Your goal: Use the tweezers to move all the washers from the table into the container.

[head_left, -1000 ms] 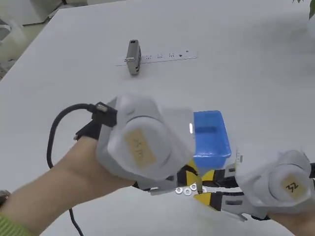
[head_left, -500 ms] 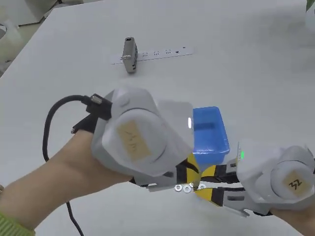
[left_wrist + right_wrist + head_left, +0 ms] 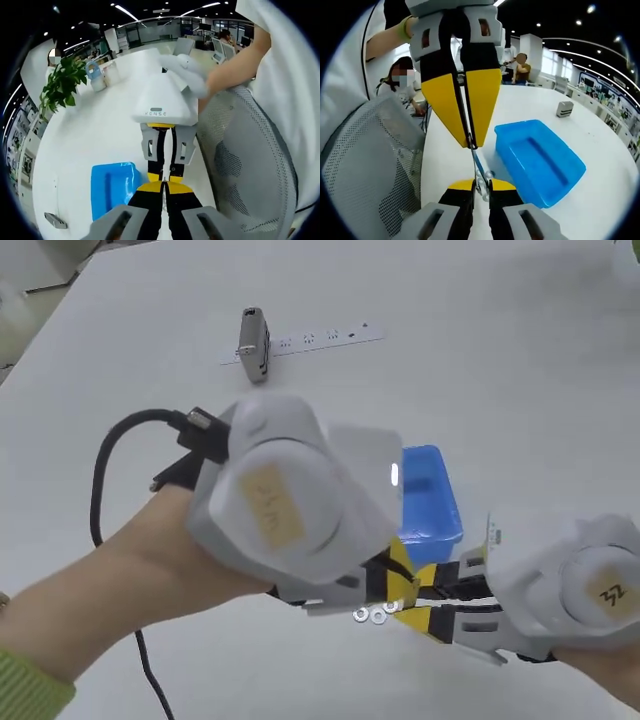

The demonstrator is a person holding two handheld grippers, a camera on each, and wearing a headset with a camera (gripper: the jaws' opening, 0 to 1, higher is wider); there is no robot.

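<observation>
Bench (image 3: 520, 360) open far and right; container (image 3: 432, 495) just beyond. Left gripper (image 3: 162, 186) and right gripper (image 3: 481, 186) fingers narrow, both pinching tweezers (image 3: 478, 165); washers (image 3: 375, 615) just nearside.

Open-plan office: ceiling downlights (image 3: 578, 22), mesh chair (image 3: 245, 155), potted plant (image 3: 62, 85).

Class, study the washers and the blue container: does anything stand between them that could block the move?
Only the claws. The left claw and right claw meet tip to tip on the tweezers, and in the head view they sit between the washers and the container. Nothing else visible lies there.
</observation>
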